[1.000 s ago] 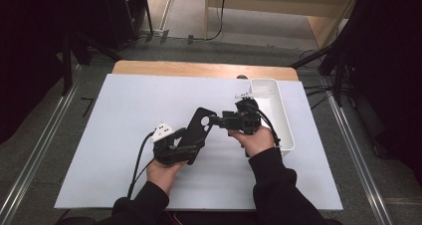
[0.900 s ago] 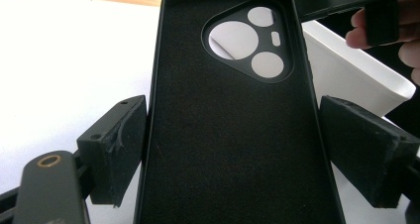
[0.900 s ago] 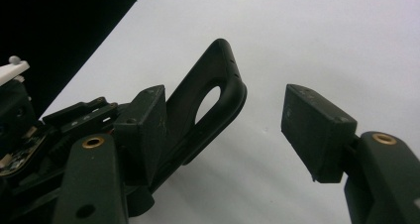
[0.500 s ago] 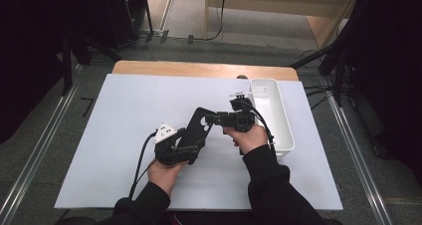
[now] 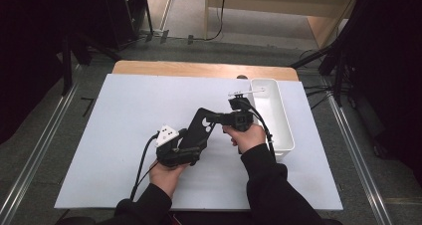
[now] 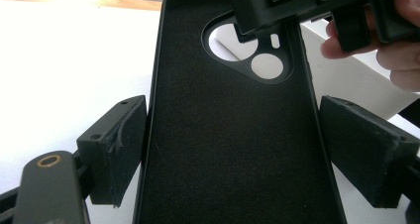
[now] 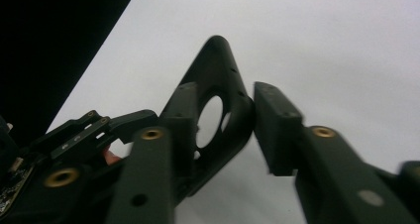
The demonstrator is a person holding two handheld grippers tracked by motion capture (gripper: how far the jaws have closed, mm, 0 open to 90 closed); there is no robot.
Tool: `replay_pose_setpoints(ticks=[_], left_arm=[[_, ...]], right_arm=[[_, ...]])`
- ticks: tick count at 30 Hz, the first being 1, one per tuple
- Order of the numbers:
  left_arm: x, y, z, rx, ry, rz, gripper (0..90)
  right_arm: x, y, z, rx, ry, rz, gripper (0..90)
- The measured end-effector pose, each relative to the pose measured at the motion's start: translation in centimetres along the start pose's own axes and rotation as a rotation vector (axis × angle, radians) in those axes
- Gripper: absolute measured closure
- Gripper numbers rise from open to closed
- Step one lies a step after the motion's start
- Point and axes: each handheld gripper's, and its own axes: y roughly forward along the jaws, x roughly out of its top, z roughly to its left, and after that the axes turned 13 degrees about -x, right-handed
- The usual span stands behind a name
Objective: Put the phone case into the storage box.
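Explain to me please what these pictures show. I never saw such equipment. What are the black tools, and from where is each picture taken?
A person sits at a white table and holds a hand-operated gripper in each hand; there is no robot arm. The high view looks down from above. The other two pictures come from cameras riding on the grippers. The left gripper has its fingers closed on the two long sides of a black phone case. The right gripper pinches the case's top end, at the camera cutout. A white tray, seemingly empty, stands at the table's right.
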Motion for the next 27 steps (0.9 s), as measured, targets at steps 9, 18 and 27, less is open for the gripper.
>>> replay_pose_setpoints(ticks=[9, 18, 27], left_arm=[[-0.4, 0.3, -0.2, 0.008, 0.020, 0.000, 13.7], [-0.3, 0.4, -0.4, 0.008, 0.030, 0.007, 13.5], [0.1, 0.4, -0.3, -0.007, 0.045, 0.037, 12.7]], right_arm=[[0.1, -0.4, -0.1, 0.036, 0.054, 0.013, 71.7], [0.3, -0.7, -0.1, 0.056, 0.067, 0.015, 73.7], [0.4, -1.2, 0.2, 0.062, 0.062, 0.009, 74.4]])
